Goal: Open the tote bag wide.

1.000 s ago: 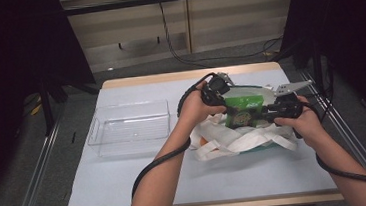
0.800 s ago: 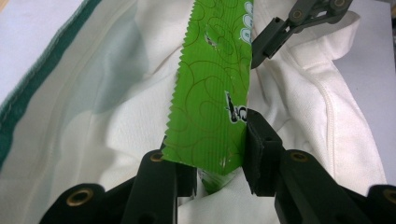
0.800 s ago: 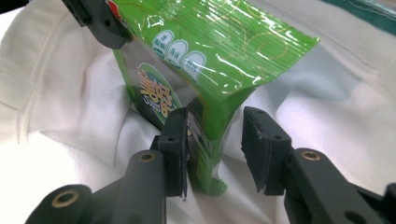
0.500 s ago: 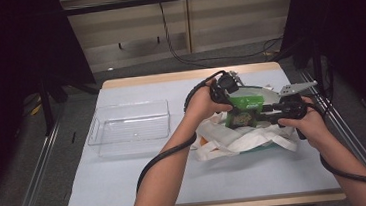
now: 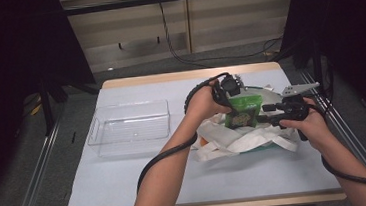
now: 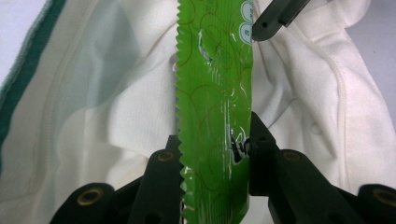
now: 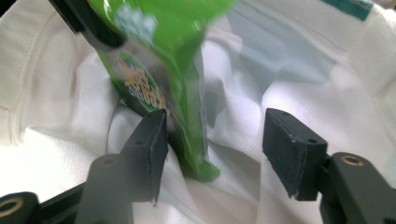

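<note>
A green snack pouch (image 5: 244, 112) stands upright over the mouth of a white cloth bag (image 5: 244, 140) on the table. My left gripper (image 5: 230, 91) comes at it from the left. In the left gripper view the left gripper (image 6: 212, 144) has just been closing and its jaws press both faces of the pouch (image 6: 215, 70). My right gripper (image 5: 269, 113) is at the pouch's right side. In the right gripper view the right gripper (image 7: 215, 135) has just been opening. The pouch (image 7: 140, 88) sits between its jaws beside one pad, well apart from the other, above the bag (image 7: 303, 70).
An empty clear plastic tray (image 5: 130, 127) stands on the left half of the pale table cover (image 5: 127, 178). The bag's white straps (image 5: 215, 150) trail toward the front. Metal rails run along both table sides, and cables hang at the back.
The left hand has shifted slightly right along the pouch's top. The pouch has tipped from lying flat between the grippers to standing more upright, and the right jaws have spread apart.
</note>
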Demonstrator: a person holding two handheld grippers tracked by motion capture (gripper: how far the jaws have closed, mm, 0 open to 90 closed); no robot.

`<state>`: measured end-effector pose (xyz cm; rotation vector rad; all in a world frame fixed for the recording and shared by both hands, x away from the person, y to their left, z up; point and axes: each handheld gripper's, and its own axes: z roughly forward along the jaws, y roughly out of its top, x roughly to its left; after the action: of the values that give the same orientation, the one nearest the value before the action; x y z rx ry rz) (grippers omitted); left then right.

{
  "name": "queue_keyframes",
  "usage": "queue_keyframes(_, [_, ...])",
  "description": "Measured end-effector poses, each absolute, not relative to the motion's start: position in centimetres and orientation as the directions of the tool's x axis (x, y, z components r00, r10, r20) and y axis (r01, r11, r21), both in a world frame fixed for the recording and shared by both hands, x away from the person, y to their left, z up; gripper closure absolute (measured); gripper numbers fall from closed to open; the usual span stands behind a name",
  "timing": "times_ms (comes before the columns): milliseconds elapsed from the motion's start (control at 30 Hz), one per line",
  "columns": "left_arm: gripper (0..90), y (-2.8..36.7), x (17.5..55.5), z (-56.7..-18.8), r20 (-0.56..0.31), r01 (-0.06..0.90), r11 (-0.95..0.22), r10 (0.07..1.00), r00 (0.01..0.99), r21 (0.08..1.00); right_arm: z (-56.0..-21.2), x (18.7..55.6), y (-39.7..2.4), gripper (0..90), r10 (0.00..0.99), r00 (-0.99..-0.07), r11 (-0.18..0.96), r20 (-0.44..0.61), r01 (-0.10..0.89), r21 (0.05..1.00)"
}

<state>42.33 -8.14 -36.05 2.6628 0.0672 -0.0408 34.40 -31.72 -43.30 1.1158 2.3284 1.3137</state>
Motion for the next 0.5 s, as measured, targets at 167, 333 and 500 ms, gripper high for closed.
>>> queue_keyframes(167, [72.9,-7.0,42.5,-34.7,-0.025,0.069,-0.874,0.065,0.998,0.480,-43.2,34.1,-31.6,33.0,0.716,-0.682,0.300,0.148,0.492,0.817])
queue_keyframes(333, [72.8,-6.3,42.2,-33.8,-0.013,0.071,-0.878,0.073,0.997,0.474,-43.0,33.5,-31.4,27.6,0.718,-0.681,0.302,0.143,0.491,0.817])
queue_keyframes(500, [72.9,-5.8,42.3,-33.5,-0.023,0.087,-0.879,0.086,0.996,0.469,-43.1,33.1,-31.6,25.0,0.723,-0.674,0.293,0.150,0.496,0.818])
